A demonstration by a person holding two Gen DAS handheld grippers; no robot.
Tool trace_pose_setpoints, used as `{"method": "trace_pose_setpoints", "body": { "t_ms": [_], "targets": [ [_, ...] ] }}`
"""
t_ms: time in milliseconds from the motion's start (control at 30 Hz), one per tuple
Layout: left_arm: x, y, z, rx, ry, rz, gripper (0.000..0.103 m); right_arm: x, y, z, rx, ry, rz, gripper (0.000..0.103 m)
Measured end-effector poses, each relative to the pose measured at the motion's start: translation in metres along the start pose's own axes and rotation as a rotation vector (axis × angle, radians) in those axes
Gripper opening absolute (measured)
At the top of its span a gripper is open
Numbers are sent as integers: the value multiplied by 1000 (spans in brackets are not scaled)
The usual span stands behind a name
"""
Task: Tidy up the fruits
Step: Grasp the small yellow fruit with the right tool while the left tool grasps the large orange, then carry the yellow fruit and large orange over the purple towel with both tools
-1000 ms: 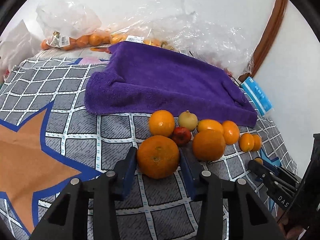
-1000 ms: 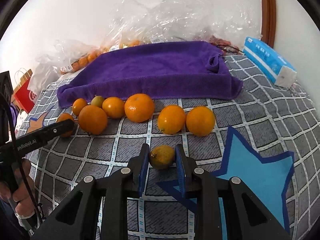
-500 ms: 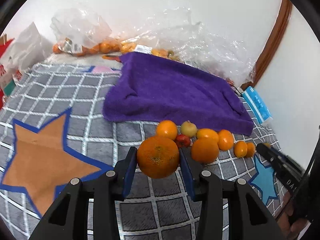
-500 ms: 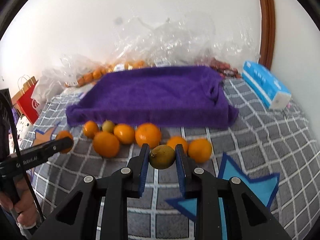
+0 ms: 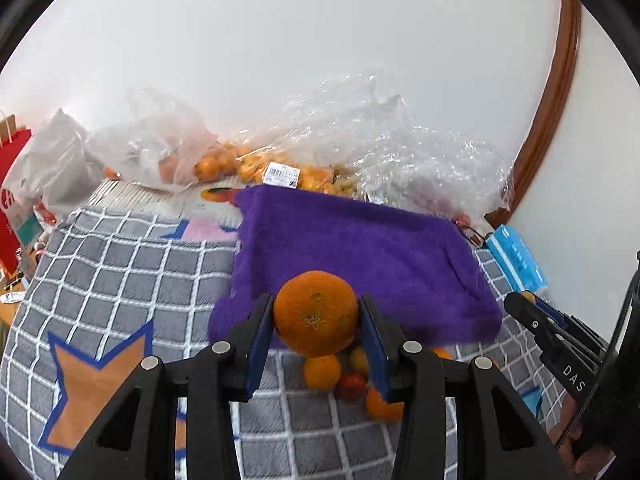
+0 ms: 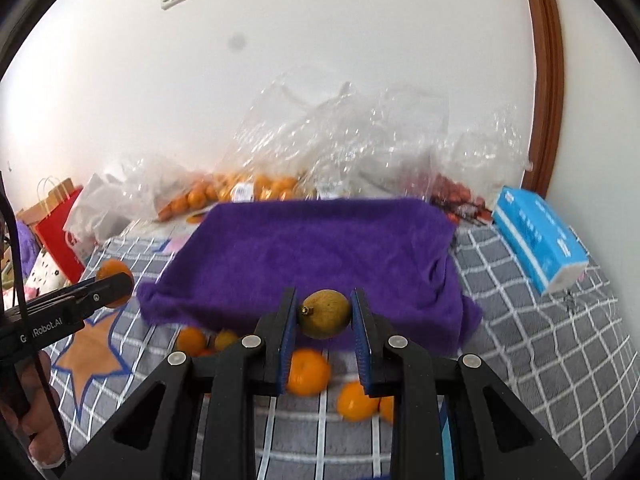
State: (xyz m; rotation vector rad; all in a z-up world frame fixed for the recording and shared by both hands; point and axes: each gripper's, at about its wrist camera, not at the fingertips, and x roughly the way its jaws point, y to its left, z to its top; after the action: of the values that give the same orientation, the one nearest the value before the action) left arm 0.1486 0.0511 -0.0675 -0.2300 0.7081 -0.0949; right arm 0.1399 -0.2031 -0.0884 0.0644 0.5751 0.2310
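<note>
We had lifted both fruits off the bed, left tool [image 5: 317, 335] pinching an orange [image 5: 316, 313], right tool [image 6: 325, 327] a lemon [image 6: 325, 314], ready for the towel [image 6: 316, 248].

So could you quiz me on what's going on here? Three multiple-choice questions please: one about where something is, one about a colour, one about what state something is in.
1. Where does the blue tissue pack lie?
A. on the purple towel
B. on the checked blanket, right of the towel
C. inside a plastic bag

2. What colour is the small fruit in the right gripper?
A. yellow-green
B. bright red
C. purple

3. What is the left gripper doing?
A. standing open and empty
B. pressing on the towel
C. clamping a large orange

Answers:
1 B: the pack sits on the grey checked blanket, beside the purple towel.
2 A: its skin is dull yellow-green.
3 C: both pads press the orange's sides, clear of the blanket.
</note>
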Motion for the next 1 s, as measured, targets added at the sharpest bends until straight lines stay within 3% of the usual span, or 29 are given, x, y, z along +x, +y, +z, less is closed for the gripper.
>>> {"method": "trace_pose_setpoints", "body": {
  "t_ms": [433, 1000],
  "targets": [
    [55, -11, 33, -15, -5, 32, 40, 38, 1, 40, -15, -41, 16, 26],
    [90, 7, 28, -65, 41, 38, 40, 85, -33, 34, 62, 4, -33, 26]
  ]
}}
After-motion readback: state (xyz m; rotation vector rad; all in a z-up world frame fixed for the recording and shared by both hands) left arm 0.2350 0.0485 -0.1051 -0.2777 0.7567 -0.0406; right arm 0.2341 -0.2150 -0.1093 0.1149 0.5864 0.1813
